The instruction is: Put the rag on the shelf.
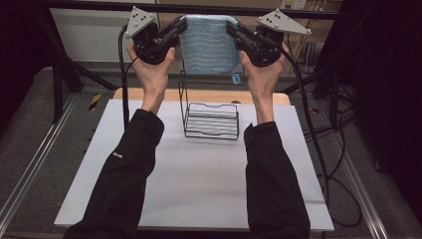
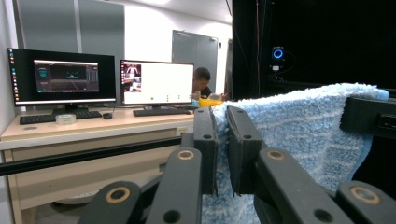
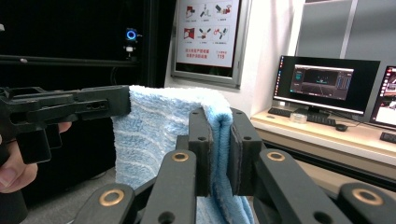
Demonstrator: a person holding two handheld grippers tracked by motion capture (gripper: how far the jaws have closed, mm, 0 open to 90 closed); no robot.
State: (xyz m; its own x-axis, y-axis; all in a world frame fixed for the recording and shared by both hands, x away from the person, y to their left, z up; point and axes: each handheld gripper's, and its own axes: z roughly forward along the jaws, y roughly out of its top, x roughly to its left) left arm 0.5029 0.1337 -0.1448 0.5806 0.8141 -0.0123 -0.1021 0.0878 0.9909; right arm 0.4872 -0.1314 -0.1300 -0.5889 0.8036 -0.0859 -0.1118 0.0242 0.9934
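Note:
A light blue towel [image 1: 207, 45] hangs stretched between my two grippers, high above the table. My left gripper [image 1: 180, 25] is shut on the towel's upper left corner, and my right gripper [image 1: 232, 26] is shut on its upper right corner. In the left gripper view the jaws pinch the towel's [image 2: 299, 126] folded edge, with my left gripper [image 2: 221, 149] in front and the other gripper's jaw at far right. The right gripper view has my right gripper [image 3: 220, 154] clamped over the towel [image 3: 159, 130]. A black wire rack [image 1: 211, 119] stands on the table below the towel.
The white table top [image 1: 199, 174] lies under the forearms, with a wooden board [image 1: 209, 95] at its far edge. Cables [image 1: 318, 149] trail along the right side. A black frame bar [image 1: 199, 9] runs behind the towel. Desks with monitors [image 2: 60, 77] stand farther off.

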